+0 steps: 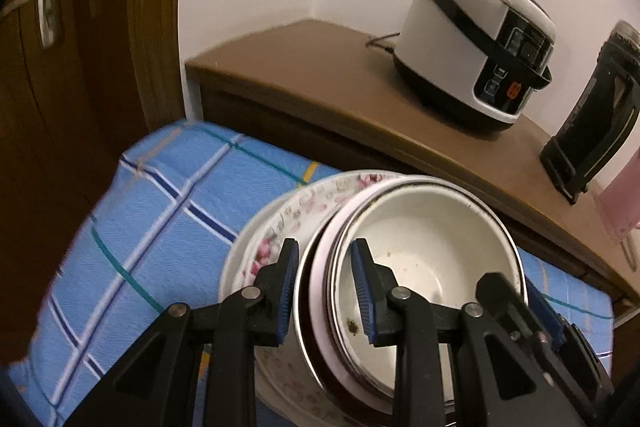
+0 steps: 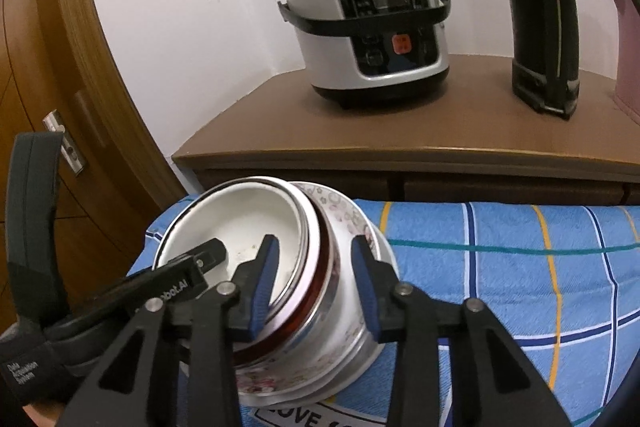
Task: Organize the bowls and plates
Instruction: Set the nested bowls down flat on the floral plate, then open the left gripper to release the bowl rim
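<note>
Both the left gripper (image 1: 325, 293) and right gripper (image 2: 316, 289) straddled opposite rims of the stacked bowls (image 1: 420, 259), fingers apart; the stack looked heavy, slippery and breakable.

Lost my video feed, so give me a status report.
Left tongs and right tongs open, each straddling the rim of the nested dish stack. Stack tilted over the blue checked cloth. Nothing in the way.
</note>
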The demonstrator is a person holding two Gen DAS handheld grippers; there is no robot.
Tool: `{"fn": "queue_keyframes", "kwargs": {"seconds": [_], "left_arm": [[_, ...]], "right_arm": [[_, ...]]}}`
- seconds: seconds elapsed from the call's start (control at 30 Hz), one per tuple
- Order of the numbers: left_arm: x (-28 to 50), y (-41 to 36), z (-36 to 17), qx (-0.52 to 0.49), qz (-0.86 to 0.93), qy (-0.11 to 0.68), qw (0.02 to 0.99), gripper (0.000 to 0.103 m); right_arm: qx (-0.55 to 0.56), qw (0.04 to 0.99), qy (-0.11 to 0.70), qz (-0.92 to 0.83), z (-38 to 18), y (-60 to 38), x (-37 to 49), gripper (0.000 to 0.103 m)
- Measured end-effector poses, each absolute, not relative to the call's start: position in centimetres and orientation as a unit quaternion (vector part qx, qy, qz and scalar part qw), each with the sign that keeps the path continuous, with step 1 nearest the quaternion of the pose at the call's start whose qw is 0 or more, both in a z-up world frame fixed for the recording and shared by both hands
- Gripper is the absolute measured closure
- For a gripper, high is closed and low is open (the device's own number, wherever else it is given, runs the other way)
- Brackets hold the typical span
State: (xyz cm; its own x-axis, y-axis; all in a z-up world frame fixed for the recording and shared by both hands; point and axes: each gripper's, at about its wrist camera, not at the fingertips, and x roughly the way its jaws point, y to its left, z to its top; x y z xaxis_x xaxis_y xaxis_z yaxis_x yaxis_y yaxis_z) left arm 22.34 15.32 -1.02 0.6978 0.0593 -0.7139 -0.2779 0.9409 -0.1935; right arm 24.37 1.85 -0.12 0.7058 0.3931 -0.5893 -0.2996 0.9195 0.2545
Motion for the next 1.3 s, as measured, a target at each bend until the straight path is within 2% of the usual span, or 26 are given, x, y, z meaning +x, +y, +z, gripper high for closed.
{"fn": "queue_keyframes", "kwargs": {"seconds": [0.43,0.93,1.3], "left_arm": [[21.7,14.6,0.3,-0.112,0.116,0.370,0.915,0.073],[21.2,13.8,1.1,-0.082,0.136,0.364,0.918,0.073],[22.0,14.3,0.5,-0.104,0.134,0.391,0.905,0.070]], "right_arm": [[0.110,0.904,0.350,0.222,-0.8,1.3,24.7,0.063],[0.122,0.911,0.312,0.240,0.8,-0.1,23.0,0.063],[0.110,0.917,0.309,0.228,1.0,-0.3,22.8,0.063]]}}
